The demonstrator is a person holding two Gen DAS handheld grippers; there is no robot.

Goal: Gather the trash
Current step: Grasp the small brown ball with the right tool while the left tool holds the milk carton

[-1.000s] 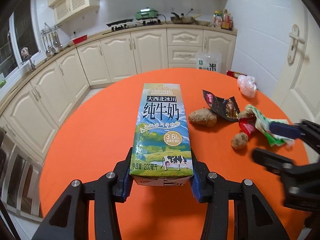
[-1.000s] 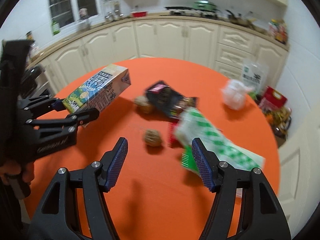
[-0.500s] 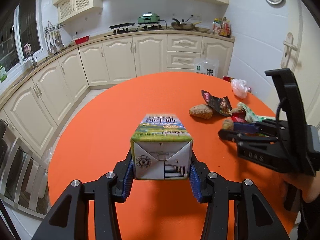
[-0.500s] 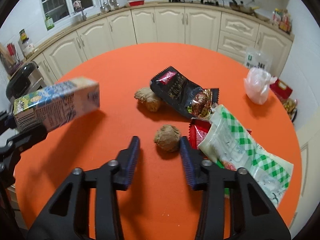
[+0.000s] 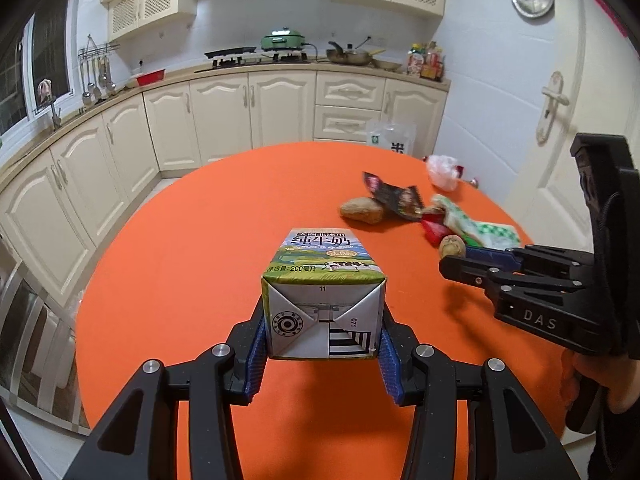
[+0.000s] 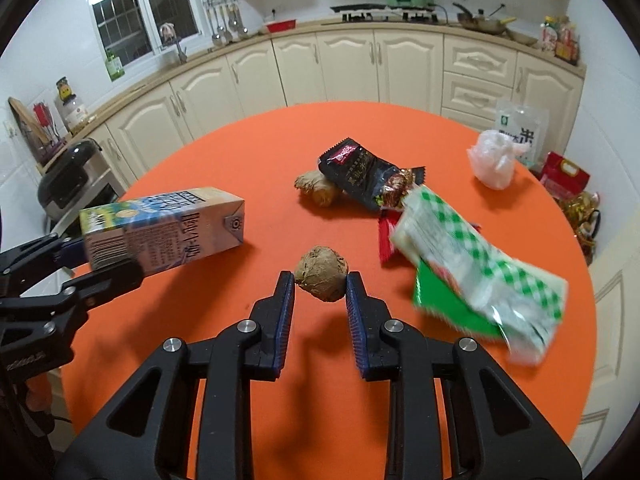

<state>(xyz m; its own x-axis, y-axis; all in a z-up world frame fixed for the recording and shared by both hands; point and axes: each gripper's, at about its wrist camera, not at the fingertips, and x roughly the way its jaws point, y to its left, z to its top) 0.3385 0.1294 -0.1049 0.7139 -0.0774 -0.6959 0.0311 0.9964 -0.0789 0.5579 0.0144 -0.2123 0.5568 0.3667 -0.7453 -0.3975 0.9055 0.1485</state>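
Right wrist view: our right gripper (image 6: 320,286) has just been closing onto the ginger lump (image 6: 321,267); left gripper (image 5: 322,344) clamps the carton (image 5: 323,304), now lifted off the table (image 5: 192,240).

Even indoor light, with a ceiling lamp mirrored in the window (image 6: 124,12). Fisheye bends the edges; soft shadows fall on the bench (image 6: 248,152); the green-checked wrapper (image 6: 476,260) is motion-blurred.

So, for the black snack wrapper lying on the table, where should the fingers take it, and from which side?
Probably the black snack wrapper is best taken at its crimped end with the red label, which lifts off the orange table. Come from above and the far side; its other end lies against the green checked bag and a ginger piece.
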